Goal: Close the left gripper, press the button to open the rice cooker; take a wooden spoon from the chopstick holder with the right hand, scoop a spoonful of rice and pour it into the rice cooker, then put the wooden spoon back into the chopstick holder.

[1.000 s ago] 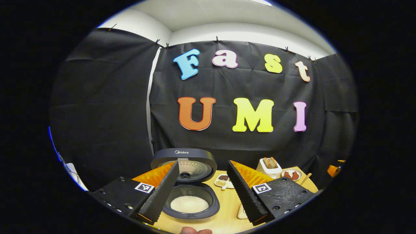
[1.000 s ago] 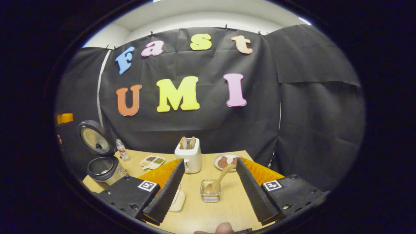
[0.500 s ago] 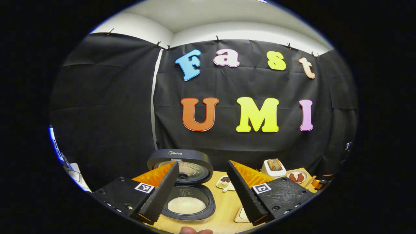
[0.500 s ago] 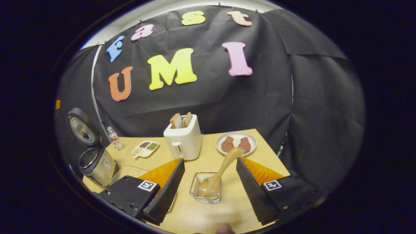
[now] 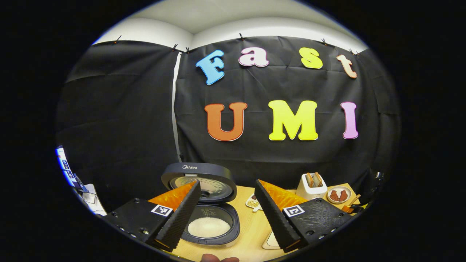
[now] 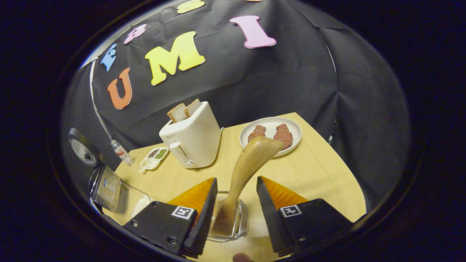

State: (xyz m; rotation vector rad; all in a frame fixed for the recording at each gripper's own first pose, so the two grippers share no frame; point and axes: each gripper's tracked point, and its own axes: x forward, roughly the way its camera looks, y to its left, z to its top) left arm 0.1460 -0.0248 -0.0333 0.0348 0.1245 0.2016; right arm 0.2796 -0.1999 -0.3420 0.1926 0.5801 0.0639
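Wooden spoon (image 6: 243, 171) stands tilted in the chopstick holder (image 6: 238, 223), its handle between the right gripper's (image 6: 233, 214) spread fingers, apparently untouched. Left gripper (image 5: 225, 222) hangs spread above the open rice cooker (image 5: 209, 203).

The rice cooker (image 5: 204, 203) is dark grey with white rice (image 5: 208, 227) inside, and the table (image 6: 316, 171) is pale wood. The toaster (image 6: 192, 138) and plate (image 6: 271, 125) are white, the spoon (image 6: 244, 171) tan wood, the plate's two pieces reddish-brown.
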